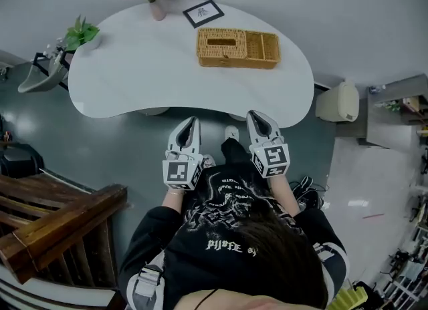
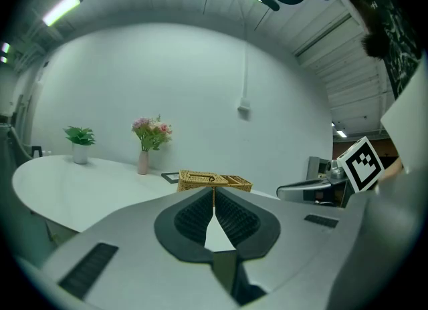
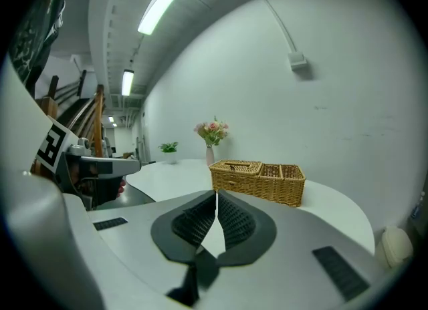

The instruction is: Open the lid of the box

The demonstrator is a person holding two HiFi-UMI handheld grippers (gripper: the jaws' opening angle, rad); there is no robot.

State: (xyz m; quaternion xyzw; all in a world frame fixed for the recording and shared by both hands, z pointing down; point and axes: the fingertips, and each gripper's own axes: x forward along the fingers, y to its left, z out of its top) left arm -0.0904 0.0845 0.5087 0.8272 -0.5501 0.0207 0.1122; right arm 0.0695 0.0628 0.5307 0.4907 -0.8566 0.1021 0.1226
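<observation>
On the white table (image 1: 134,68), at 12 o'clock from both grippers, stands the wicker box (image 1: 237,48) with its lid down. Just before the table's near edge, the left gripper (image 1: 194,120) and the right gripper (image 1: 255,115) hover apart from the box, each with jaws pressed together on nothing.

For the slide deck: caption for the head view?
Left tool and right tool, shut and empty, held before the white table; wicker box lid closed.

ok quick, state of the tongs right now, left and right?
left tongs: closed, holding nothing.
right tongs: closed, holding nothing.
Neither touches the wicker box; its lid is on.
</observation>
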